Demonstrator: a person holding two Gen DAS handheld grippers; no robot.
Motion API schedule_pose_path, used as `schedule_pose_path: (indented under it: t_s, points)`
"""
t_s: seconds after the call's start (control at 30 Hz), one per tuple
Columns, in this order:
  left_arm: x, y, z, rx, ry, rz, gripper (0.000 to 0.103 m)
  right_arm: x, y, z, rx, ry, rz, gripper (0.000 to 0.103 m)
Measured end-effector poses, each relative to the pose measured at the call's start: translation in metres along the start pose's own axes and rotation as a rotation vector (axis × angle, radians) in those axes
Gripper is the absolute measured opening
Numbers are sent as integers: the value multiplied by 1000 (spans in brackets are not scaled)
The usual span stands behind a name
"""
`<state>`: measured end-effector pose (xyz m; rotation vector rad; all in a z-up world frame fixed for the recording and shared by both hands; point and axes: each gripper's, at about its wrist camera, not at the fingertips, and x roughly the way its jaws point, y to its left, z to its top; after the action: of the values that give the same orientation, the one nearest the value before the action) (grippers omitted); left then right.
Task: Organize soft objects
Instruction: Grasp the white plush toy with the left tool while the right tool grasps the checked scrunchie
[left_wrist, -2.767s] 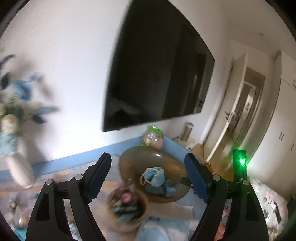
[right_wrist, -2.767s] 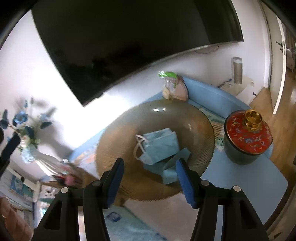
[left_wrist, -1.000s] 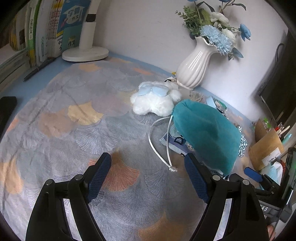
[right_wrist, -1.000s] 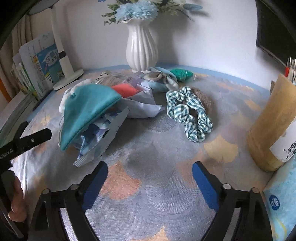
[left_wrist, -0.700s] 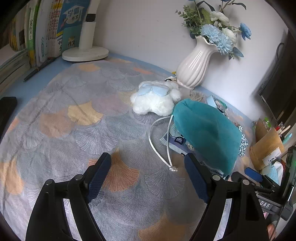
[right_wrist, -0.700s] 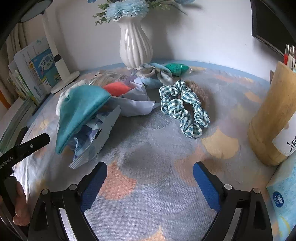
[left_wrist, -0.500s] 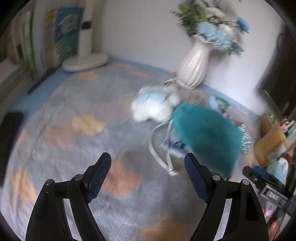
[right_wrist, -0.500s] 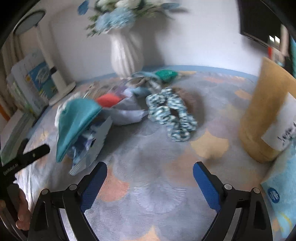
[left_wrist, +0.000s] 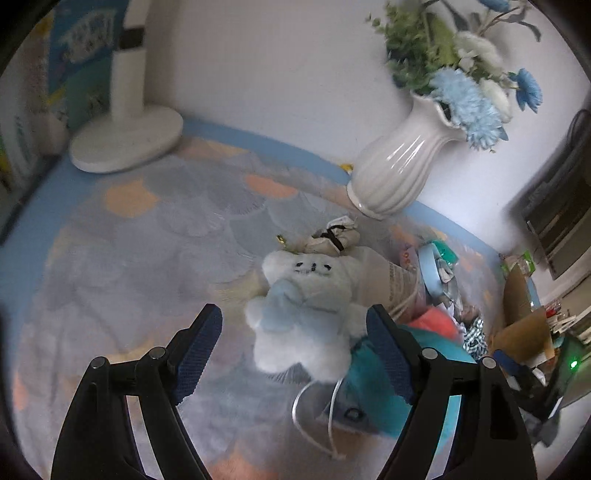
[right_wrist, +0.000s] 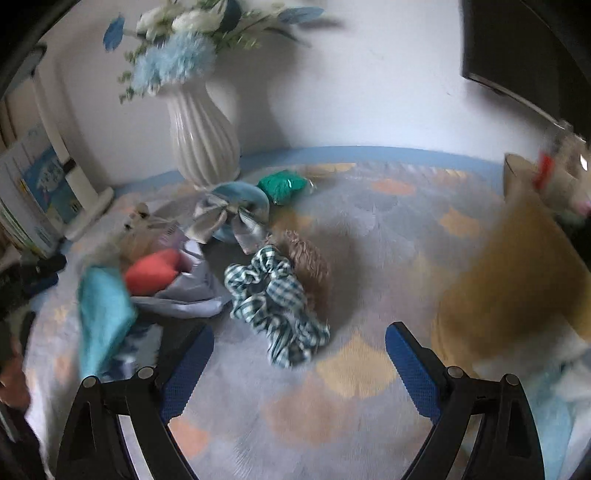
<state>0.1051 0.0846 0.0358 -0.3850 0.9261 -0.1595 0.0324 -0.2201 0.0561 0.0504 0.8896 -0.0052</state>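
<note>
A white and pale blue plush toy (left_wrist: 306, 314) lies on the patterned cloth, between the fingers of my left gripper (left_wrist: 295, 343). Its jaws are closing, but the pads do not press on the plush. A teal drawstring pouch (left_wrist: 376, 380) with a white cord (left_wrist: 314, 406) lies just right of it. My right gripper (right_wrist: 299, 358) stands open with nothing held. A green checked scrunchie (right_wrist: 277, 299) lies just ahead of its fingers, with a brown fuzzy scrunchie (right_wrist: 310, 262) behind it. The teal pouch (right_wrist: 103, 314), a red soft item (right_wrist: 151, 273), a grey bow (right_wrist: 229, 218) and a green bundle (right_wrist: 282, 184) lie to the left and behind.
A white ribbed vase (left_wrist: 399, 173) of blue flowers stands at the back against the wall. A white lamp base (left_wrist: 125, 136) and books are at the far left. A brown paper holder (right_wrist: 517, 288) stands close on the right, with a pale blue pack (right_wrist: 554, 406) in front of it.
Both grippers have moved forward over the cloth. The plush, which lay well ahead of the left fingers, now lies between them. The checked scrunchie is nearer the right fingers.
</note>
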Motion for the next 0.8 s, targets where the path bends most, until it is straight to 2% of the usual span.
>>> schedule_pose_path:
  t_s: [0.07,0.17,0.3,0.33,0.37,0.43,0.47,0.53,0.63,0.7,0.8]
  points:
    - [10,-1,3,-3,20,-19,78,12,4,-1,-24,7,-16,93]
    - [23,-4,5,-1,47,-32,78,23,9,-5,-48,8,-17,86]
    - [35,-7,8,12,62,-21,77,31,16,-6,-77,18,-43,50]
    - [36,-7,8,10,62,-24,73,30,16,-6,-76,9,-41,45]
    - [35,-6,8,12,62,-33,70,29,15,-6,-75,4,-44,36]
    - [33,-5,7,24,69,-50,49,29,14,-7,-63,0,-38,29]
    - [30,-4,7,23,62,-48,48,28,12,-7,-56,-4,-30,23]
    - [16,0,6,13,18,-56,47,24,9,-8,-45,-17,-2,19]
    - [-20,5,0,-6,-56,-126,47,9,6,-9,-30,-55,61,18]
    - [-46,4,-7,-3,-99,-146,47,-10,5,-11,-30,-94,87,18]
    - [-77,1,-25,-2,-127,-168,47,-34,7,-16,-45,-125,105,18]
